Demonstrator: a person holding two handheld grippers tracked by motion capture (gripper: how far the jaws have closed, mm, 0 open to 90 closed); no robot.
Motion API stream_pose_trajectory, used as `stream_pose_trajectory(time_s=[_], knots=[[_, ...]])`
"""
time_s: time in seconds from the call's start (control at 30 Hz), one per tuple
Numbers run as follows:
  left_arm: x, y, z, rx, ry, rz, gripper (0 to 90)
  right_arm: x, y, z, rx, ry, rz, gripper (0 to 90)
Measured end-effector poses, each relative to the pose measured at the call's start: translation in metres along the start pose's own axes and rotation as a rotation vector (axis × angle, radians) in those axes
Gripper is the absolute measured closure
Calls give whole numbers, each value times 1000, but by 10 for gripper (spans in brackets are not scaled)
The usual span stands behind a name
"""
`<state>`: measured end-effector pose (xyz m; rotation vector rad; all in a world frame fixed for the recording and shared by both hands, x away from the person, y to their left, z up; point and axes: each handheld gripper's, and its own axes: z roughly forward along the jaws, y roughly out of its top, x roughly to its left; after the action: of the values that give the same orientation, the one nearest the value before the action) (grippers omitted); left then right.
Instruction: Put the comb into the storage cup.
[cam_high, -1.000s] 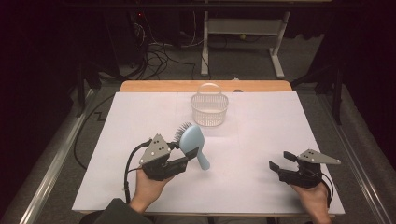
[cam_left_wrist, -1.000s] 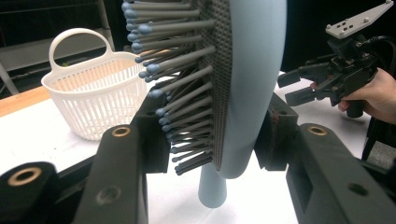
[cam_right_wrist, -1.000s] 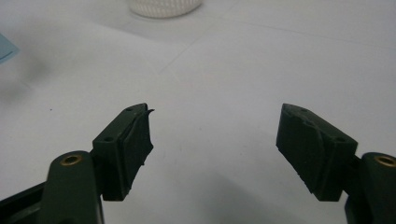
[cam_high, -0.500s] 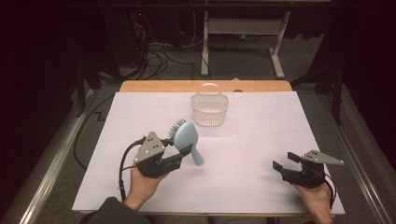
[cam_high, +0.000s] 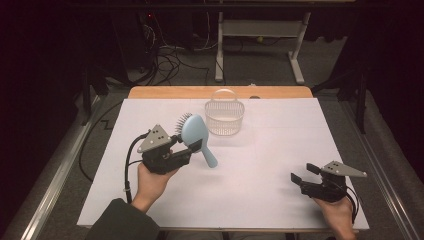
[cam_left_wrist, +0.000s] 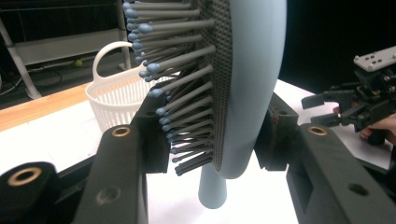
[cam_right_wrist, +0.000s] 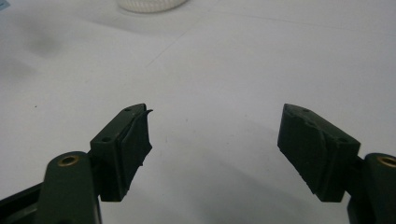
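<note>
The left gripper (cam_high: 192, 146) clamps the blue hairbrush (cam_high: 196, 135) above the desk (cam_high: 280, 165), near the white basket (cam_high: 224, 116) at the far edge. The right gripper (cam_high: 299, 178) gapes wide at the near right corner, with bare desk between the 2.

Dim room, grey floor (cam_high: 260, 70), tangled cables (cam_high: 170, 60), white desk frame (cam_high: 260, 35)

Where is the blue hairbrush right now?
In the high view, the hairbrush is held off the table in the left gripper, left of centre, just before the white basket.

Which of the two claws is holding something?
The left claw, clamped on the blue hairbrush; the right claw rests open on the table with nothing between its jaws.
</note>
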<state>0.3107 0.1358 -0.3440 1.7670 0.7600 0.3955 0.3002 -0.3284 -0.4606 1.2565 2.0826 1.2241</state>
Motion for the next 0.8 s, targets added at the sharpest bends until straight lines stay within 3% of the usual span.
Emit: stream_pose_trajectory(time_s=[0.37, 0.8], knots=[[7, 22, 5, -5, 12, 8, 527, 0, 0, 1, 3, 10, -3, 250], [15, 36, 15, 8, 22, 1, 526, 0, 0, 1, 0, 10, -1, 250]])
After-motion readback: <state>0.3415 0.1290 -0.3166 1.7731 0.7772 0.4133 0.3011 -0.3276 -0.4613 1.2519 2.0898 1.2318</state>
